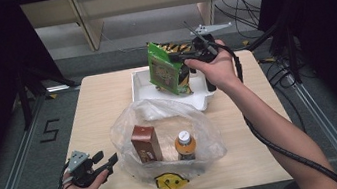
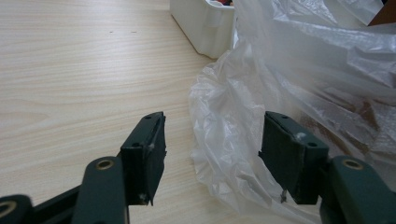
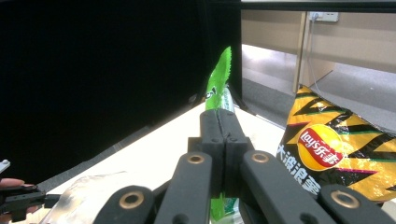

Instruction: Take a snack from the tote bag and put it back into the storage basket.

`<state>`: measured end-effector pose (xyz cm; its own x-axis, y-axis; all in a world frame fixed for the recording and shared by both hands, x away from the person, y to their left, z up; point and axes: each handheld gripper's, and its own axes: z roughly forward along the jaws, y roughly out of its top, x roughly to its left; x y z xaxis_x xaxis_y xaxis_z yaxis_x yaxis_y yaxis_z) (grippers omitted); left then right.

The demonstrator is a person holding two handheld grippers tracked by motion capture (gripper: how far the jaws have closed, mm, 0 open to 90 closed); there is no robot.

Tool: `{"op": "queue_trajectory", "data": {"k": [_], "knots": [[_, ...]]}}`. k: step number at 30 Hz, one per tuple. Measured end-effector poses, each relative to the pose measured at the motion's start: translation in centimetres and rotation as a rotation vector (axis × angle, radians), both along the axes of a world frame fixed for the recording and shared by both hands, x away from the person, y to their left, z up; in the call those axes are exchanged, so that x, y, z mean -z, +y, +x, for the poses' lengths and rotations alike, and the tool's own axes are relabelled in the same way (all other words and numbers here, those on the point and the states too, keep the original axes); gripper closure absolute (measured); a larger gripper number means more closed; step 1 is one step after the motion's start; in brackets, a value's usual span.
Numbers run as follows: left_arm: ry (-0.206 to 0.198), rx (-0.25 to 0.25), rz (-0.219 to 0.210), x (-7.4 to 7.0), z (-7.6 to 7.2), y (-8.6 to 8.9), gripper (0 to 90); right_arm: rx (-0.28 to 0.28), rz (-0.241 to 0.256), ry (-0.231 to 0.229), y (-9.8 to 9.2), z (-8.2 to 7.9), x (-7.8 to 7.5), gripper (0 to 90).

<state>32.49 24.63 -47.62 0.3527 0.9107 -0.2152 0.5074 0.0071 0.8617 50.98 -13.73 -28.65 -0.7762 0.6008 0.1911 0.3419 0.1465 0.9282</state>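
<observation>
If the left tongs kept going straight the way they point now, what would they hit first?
Most likely the clear plastic bag: its crumpled edge lies just ahead between the open jaws of the left tongs. The white tray sits farther on.

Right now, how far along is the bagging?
Done: a brown carton and an orange-capped bottle already stand in the clear plastic bag. In hand: the right gripper has its jaws shut on the green snack packet, lifted above the white tray. The left gripper waits open at the bag's edge. Left: the yellow chip bag beside the packet, by the tray.
</observation>
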Motion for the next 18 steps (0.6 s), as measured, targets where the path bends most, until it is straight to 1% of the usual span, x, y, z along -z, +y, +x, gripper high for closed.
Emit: {"op": "queue_trajectory", "data": {"k": [2,4,6,8,10,11,15,16,17,18], "knots": [[0.001,0.000,0.000,0.0,0.0,0.0,39.5,0.003,-0.005,-0.009,0.0,0.3,0.2,90.0],[0.002,-0.001,0.003,0.0,0.0,0.0,39.6,0.001,-0.006,0.002,0.1,0.4,0.4,90.0],[0.002,-0.001,0.002,0.0,0.0,0.0,39.6,0.005,-0.010,-0.003,0.1,0.6,0.5,90.0],[0.003,-0.003,0.002,0.0,0.0,0.0,39.6,0.010,-0.012,0.013,0.1,0.6,0.7,90.0],[0.003,-0.003,0.002,0.0,0.0,0.0,39.6,0.006,-0.016,0.012,0.2,0.7,0.8,90.0],[0.002,-0.002,0.002,0.0,0.0,0.0,39.6,-0.001,-0.016,0.002,0.2,0.9,0.9,90.0],[0.002,0.001,-0.002,0.1,0.0,0.0,39.6,0.010,-0.017,0.012,0.2,1.2,1.2,90.0],[0.001,0.000,-0.002,0.1,0.0,0.1,39.6,0.014,-0.021,0.005,0.2,1.3,1.3,90.0],[0.001,0.002,-0.001,0.1,0.0,0.1,39.6,0.017,-0.018,0.011,0.3,1.3,1.4,90.0],[0.001,0.001,-0.001,0.1,0.0,0.1,39.6,0.008,-0.020,0.015,0.3,1.5,1.4,90.0]]}}
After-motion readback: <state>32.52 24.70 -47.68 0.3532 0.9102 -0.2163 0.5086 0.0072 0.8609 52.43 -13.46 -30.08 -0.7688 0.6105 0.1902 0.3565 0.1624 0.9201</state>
